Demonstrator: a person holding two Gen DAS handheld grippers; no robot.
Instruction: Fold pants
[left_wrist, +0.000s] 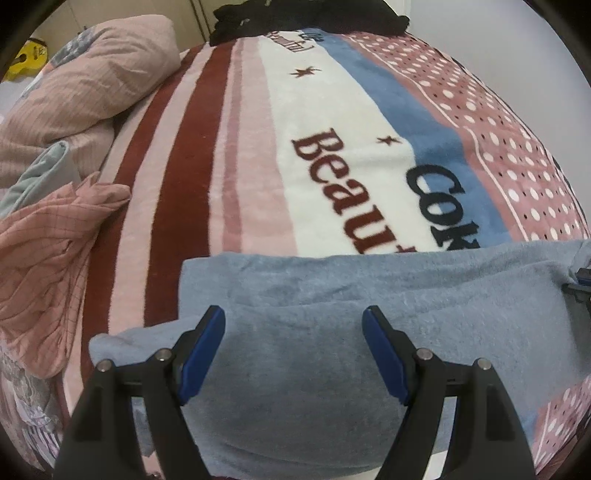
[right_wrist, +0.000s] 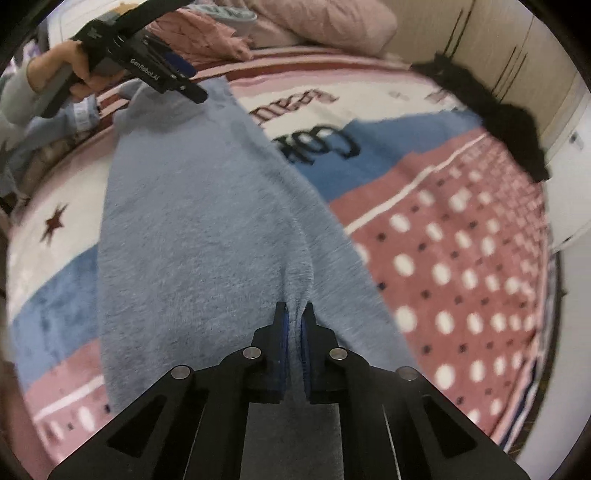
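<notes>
While pinched, pants (right_wrist: 207, 229) fill right hand-held gripper (right_wrist: 294, 314).

Left wrist view: mounted behind the left hand-held gripper (left_wrist: 294, 318), angled steeply down, close over the blue pants (left_wrist: 332, 295), facing across the bed blanket (left_wrist: 332, 129). Right wrist view: behind the right hand-held gripper (right_wrist: 294, 314), likewise steep and close. Shared: pants, blanket lettering, black clothing at the far edge.

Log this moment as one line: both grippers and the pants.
left hand-held gripper: open over pants | right hand-held gripper: shut on pants fabric | pants: flat on blanket
</notes>
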